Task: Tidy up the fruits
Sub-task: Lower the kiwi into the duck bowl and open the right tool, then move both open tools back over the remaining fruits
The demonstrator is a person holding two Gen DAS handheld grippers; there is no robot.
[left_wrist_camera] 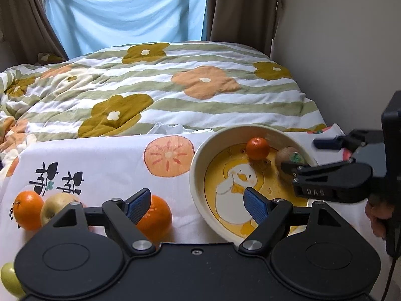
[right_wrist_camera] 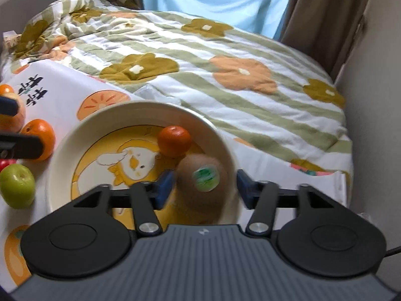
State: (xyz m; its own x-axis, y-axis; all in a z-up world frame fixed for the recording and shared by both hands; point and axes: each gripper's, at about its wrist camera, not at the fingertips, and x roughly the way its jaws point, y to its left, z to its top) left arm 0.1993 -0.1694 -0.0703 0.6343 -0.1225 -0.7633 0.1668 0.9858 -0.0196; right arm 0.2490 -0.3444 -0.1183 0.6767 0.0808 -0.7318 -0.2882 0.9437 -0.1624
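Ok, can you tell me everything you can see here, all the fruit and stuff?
Bowl: one, cream with a yellow duck, on the cloth.
Mandarin: one, orange, in the bowl.
Kiwi: one, brown, green sticker, in the bowl.
Oranges: two, orange, on the cloth left of the bowl.
Apples: two, one pale, one green, beside the oranges.
Cloth: one, white, fruit prints.
Quilt: one, striped, flowered, behind.
Left gripper: open, empty.
Right gripper: open, around the kiwi.

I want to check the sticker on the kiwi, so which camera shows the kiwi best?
The right wrist view: the kiwi sits close and central with its green sticker facing the camera, though blurred. In the left wrist view the kiwi is small and partly hidden behind the right hand-held gripper.
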